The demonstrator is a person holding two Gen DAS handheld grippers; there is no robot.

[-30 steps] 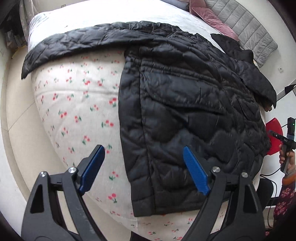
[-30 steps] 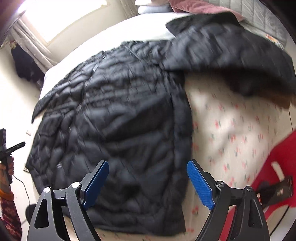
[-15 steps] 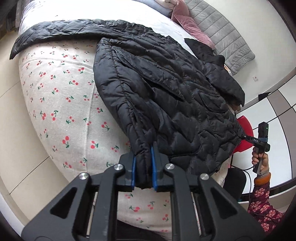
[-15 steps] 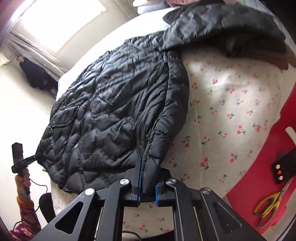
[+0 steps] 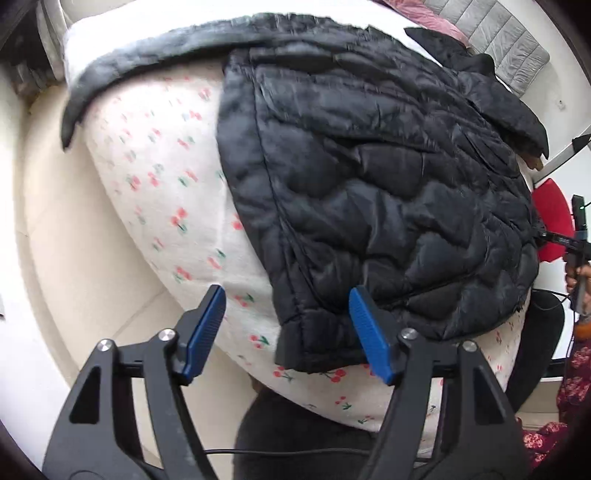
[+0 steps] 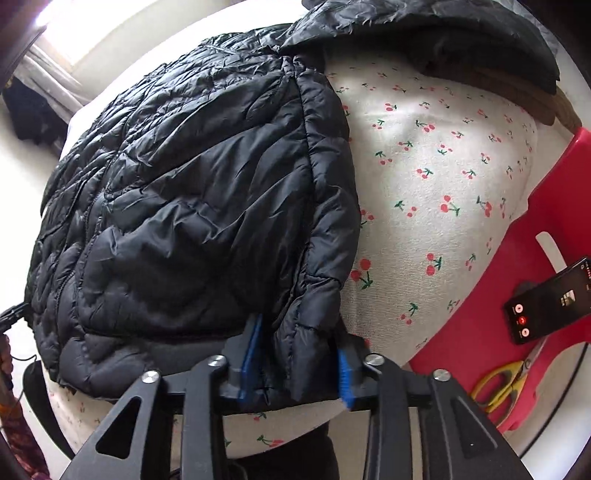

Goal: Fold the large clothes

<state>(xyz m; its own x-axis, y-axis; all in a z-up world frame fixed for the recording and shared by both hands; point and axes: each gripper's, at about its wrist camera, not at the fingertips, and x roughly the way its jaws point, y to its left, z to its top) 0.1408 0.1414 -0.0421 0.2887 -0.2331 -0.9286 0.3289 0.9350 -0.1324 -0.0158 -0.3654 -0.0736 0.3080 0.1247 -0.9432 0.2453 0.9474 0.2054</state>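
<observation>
Left wrist view: the left gripper (image 5: pixel 286 334) hangs with its blue pads spread wide and nothing between them. The black quilted jacket (image 5: pixel 369 177) lies spread on the cherry-print bed sheet (image 5: pixel 162 184), its lower left corner just ahead of the gripper and nearer the right-hand pad. One sleeve (image 5: pixel 155 55) stretches out to the left along the far side of the bed, its cuff hanging over the edge. This view alone shows the pale floor (image 5: pixel 55 240) left of the bed, open and bare, and a grey quilted cushion (image 5: pixel 491 33) at the far end. At the right margin a hand holding a dark handle (image 5: pixel 576 236) sits close to the jacket's far hem, in front of a red stool (image 5: pixel 552 214). A dark cable (image 5: pixel 295 451) runs low across the frame.

Right wrist view: the right gripper (image 6: pixel 293 360) has its pads partly apart, standing on either side of the jacket's lower right corner; whether they press the fabric cannot be told. The jacket (image 6: pixel 192 192) fills the left half, its side edge running up to the other sleeve (image 6: pixel 424 29), which lies across the top. Only here appear bare sheet (image 6: pixel 436 177) to the right of the jacket, the stool's seat (image 6: pixel 517 280) touching the bed edge, a phone (image 6: pixel 550 301) with its screen lit, yellow-handled scissors (image 6: pixel 506 376), and a bright window (image 6: pixel 74 26) at upper left.
</observation>
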